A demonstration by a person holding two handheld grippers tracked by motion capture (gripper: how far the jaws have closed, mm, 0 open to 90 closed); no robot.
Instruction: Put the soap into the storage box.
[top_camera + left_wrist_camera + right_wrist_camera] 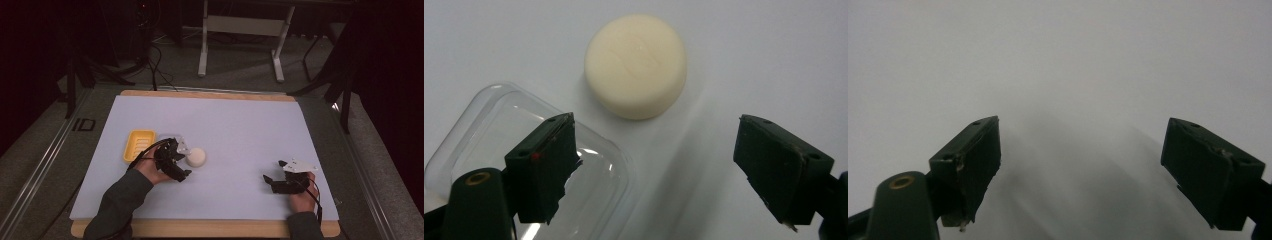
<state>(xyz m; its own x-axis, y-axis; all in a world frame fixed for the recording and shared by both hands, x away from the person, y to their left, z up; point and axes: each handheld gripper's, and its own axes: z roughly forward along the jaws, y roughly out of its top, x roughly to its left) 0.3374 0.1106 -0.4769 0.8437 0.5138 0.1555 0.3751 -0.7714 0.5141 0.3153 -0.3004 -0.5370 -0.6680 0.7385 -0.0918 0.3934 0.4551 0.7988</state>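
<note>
Left gripper [656, 150]: jaws apart, nothing held, just short of soap
Soap [635, 65]: on white surface [240, 130], beside clear lid [484, 130]
Right gripper [1083, 155]: jaws wide, empty
Tray [139, 145]: yellow, left of left gripper

A lab-like recording room: white-covered table [240, 120], dark curtains, floor cables [157, 67], metal stand [240, 30].

High view sits above the person's side, looking forward and down over the whole white mat [240, 125]. Both gripper views hover close over that mat; the left one also catches the cream puck [636, 65] just past its jaws, same puck as up top.
</note>
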